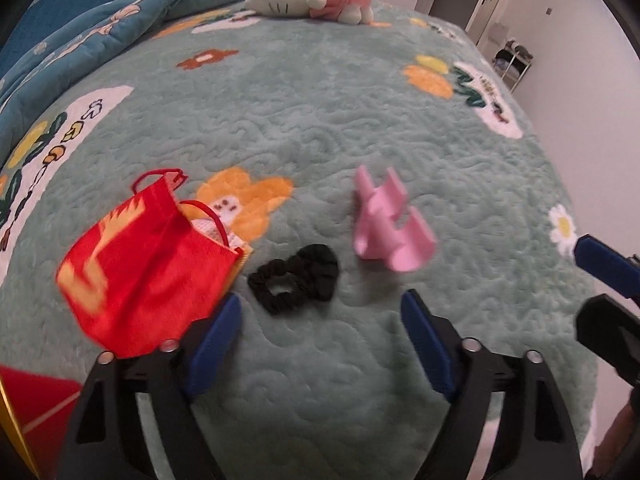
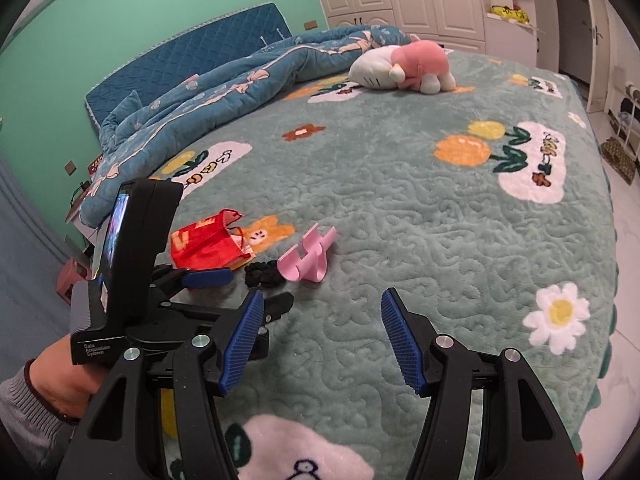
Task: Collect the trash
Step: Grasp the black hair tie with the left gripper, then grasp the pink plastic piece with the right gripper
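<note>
Mask (image 1: 148, 264), red and crumpled, lies beside the left gripper (image 1: 320, 338), jaws wide to take it; right gripper (image 2: 320, 340) waits wide.

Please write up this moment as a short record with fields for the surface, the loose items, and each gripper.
surface: green quilted bedspread with flower patches
loose items: red face mask, black scrunchie, pink plastic holder, close together in a row
mask position: beside the left gripper's left finger; contact cannot be told
background: plush toy and blue blanket at the far end
left gripper: open, empty, pointed at the scrunchie
right gripper: open, empty, above bare bedspread
</note>
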Demonstrator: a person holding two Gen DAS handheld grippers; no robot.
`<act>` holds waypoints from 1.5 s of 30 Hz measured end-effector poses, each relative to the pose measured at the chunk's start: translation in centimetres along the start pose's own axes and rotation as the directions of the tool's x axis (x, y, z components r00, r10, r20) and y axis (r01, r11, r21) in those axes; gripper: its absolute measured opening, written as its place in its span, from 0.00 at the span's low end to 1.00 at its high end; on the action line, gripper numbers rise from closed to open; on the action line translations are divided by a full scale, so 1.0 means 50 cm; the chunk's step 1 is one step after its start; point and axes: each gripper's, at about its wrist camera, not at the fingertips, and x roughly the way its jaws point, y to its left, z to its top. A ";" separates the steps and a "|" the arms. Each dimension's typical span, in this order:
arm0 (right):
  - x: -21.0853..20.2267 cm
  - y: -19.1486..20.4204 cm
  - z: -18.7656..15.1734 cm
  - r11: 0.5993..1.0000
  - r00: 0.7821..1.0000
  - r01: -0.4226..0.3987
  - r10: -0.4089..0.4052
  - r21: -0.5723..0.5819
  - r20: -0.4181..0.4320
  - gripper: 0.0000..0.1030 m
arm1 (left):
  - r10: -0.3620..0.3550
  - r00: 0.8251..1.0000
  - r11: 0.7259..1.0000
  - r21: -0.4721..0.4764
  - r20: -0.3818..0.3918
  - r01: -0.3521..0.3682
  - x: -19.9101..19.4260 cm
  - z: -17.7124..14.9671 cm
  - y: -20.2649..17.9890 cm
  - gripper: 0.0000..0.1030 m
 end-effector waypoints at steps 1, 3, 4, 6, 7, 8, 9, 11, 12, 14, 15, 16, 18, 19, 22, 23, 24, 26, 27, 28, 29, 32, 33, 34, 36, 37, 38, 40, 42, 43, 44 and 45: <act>0.005 0.000 0.001 1.000 1.000 -0.003 0.003 -0.001 -0.001 0.60 | 0.001 1.000 1.000 -0.002 -0.006 -0.001 0.005 0.002 0.004 0.72; 0.017 0.002 0.004 1.000 1.000 -0.009 0.009 -0.003 -0.004 0.60 | -0.003 1.000 1.000 -0.005 -0.012 0.003 0.014 0.005 0.013 0.72; 0.024 0.002 0.005 1.000 1.000 -0.014 0.014 -0.002 -0.007 0.60 | -0.003 1.000 1.000 0.000 -0.010 0.003 0.016 0.006 0.015 0.72; 0.035 0.004 0.009 1.000 1.000 -0.017 0.017 -0.004 -0.010 0.60 | -0.001 1.000 1.000 0.009 -0.007 0.001 0.021 0.010 0.014 0.72; 0.041 0.005 0.011 1.000 1.000 -0.018 0.018 -0.005 -0.012 0.60 | 0.002 1.000 1.000 0.014 -0.003 -0.002 0.022 0.012 0.014 0.72; 0.046 0.006 0.012 1.000 1.000 -0.021 0.021 -0.004 -0.013 0.60 | 0.004 1.000 1.000 0.018 0.002 -0.004 0.024 0.015 0.014 0.72; 0.049 0.007 0.014 1.000 1.000 -0.023 0.023 -0.004 -0.012 0.60 | 0.005 1.000 1.000 0.024 0.008 -0.005 0.026 0.018 0.014 0.71; 0.052 0.008 0.017 1.000 1.000 -0.028 0.028 -0.004 -0.008 0.60 | 0.026 1.000 0.999 0.030 0.015 -0.026 0.031 0.023 0.018 0.56; 0.054 0.009 0.017 1.000 1.000 -0.028 0.028 -0.004 -0.007 0.60 | 0.031 0.999 0.999 0.028 0.016 -0.031 0.034 0.029 0.022 0.53; 0.056 0.009 0.018 1.000 1.000 -0.030 0.030 -0.003 -0.008 0.60 | 0.017 1.000 1.000 0.020 0.017 -0.017 0.034 0.031 0.033 0.46; 0.059 0.009 0.019 1.000 1.000 -0.030 0.030 -0.002 -0.008 0.60 | 0.018 1.000 1.000 0.020 0.016 -0.018 0.033 0.030 0.036 0.44; 0.063 0.008 0.019 1.000 1.000 -0.029 0.029 -0.001 -0.010 0.60 | 0.021 1.000 0.999 0.024 0.018 -0.021 0.031 0.030 0.035 0.43; 0.071 0.007 0.021 1.000 1.000 -0.027 0.027 0.000 -0.014 0.60 | 0.032 0.999 0.998 0.045 0.017 -0.033 0.026 0.023 0.027 0.43; 0.075 0.008 0.022 1.000 1.000 -0.027 0.027 -0.001 -0.015 0.60 | 0.036 0.999 0.998 0.053 0.018 -0.037 0.022 0.017 0.024 0.43; 0.094 0.011 0.024 1.000 1.000 -0.016 0.016 -0.012 -0.024 0.60 | 0.027 1.000 0.999 0.044 0.017 -0.028 0.017 0.003 0.025 0.30; 0.101 0.012 0.025 1.000 0.999 -0.018 0.018 -0.011 -0.027 0.60 | 0.027 0.999 0.999 0.031 0.019 -0.028 0.014 -0.002 0.029 0.25; 0.112 0.013 0.026 1.000 0.999 -0.013 0.012 -0.015 -0.033 0.60 | 0.018 1.000 1.000 0.015 0.020 -0.018 0.010 -0.006 0.035 0.24; 0.128 0.014 0.027 1.000 0.999 -0.005 0.005 -0.022 -0.040 0.60 | 0.001 1.000 1.000 -0.005 0.018 -0.001 0.004 -0.012 0.043 0.21; 0.140 0.014 0.028 1.000 0.999 -0.002 0.001 -0.021 -0.048 0.60 | -0.002 1.000 1.000 -0.005 0.019 0.002 0.002 -0.014 0.043 0.20; 0.149 0.015 0.029 1.000 0.998 -0.003 0.002 -0.019 -0.055 0.60 | -0.004 1.000 1.000 -0.004 0.018 0.004 0.001 -0.015 0.043 0.20; 0.161 0.017 0.030 1.000 0.998 -0.008 0.007 -0.017 -0.062 0.60 | -0.007 1.000 1.000 -0.004 0.013 0.007 0.000 -0.018 0.044 0.20; 0.180 0.027 0.033 1.000 0.998 -0.013 0.011 -0.026 -0.067 0.60 | -0.020 1.000 1.000 -0.012 0.010 0.021 -0.006 -0.024 0.042 0.20; 0.188 0.032 0.035 0.999 0.998 -0.010 0.008 -0.035 -0.069 0.60 | -0.023 1.000 1.000 -0.013 0.009 0.023 -0.007 -0.027 0.040 0.20; 0.197 0.037 0.036 0.999 0.997 0.005 -0.008 -0.047 -0.074 0.60 | -0.026 1.000 1.000 -0.015 0.010 0.026 -0.010 -0.028 0.039 0.20; 0.213 0.040 0.037 0.998 0.996 0.026 -0.031 -0.059 -0.083 0.60 | -0.034 0.999 0.999 -0.012 0.010 0.034 -0.011 -0.031 0.035 0.20; 0.219 0.039 0.038 0.998 0.996 0.035 -0.040 -0.059 -0.086 0.59 | -0.033 0.999 0.999 -0.014 0.009 0.033 -0.010 -0.032 0.035 0.20; 0.225 0.038 0.038 0.997 0.995 0.040 -0.046 -0.061 -0.091 0.53 | -0.035 0.999 0.999 -0.019 0.010 0.035 -0.008 -0.032 0.035 0.20; 0.237 0.032 0.039 0.997 0.994 0.045 -0.050 -0.060 -0.101 0.40 | -0.036 0.999 0.999 -0.019 0.007 0.036 -0.005 -0.032 0.036 0.20; 0.243 0.023 0.039 0.998 0.993 0.040 -0.045 -0.043 -0.106 0.28 | -0.036 0.999 0.999 -0.019 0.006 0.036 -0.003 -0.032 0.035 0.20; 0.243 0.019 0.039 0.999 0.994 0.034 -0.038 -0.035 -0.102 0.28 | -0.036 0.999 0.999 -0.021 0.006 0.036 -0.002 -0.032 0.036 0.20; 0.244 0.016 0.039 0.999 0.994 0.027 -0.030 -0.035 -0.100 0.28 | -0.036 0.999 0.999 -0.020 0.004 0.037 0.000 -0.031 0.036 0.20; 0.245 0.016 0.038 0.999 0.995 0.024 -0.028 -0.038 -0.099 0.27 | -0.036 0.999 0.999 -0.021 0.005 0.036 0.001 -0.031 0.036 0.19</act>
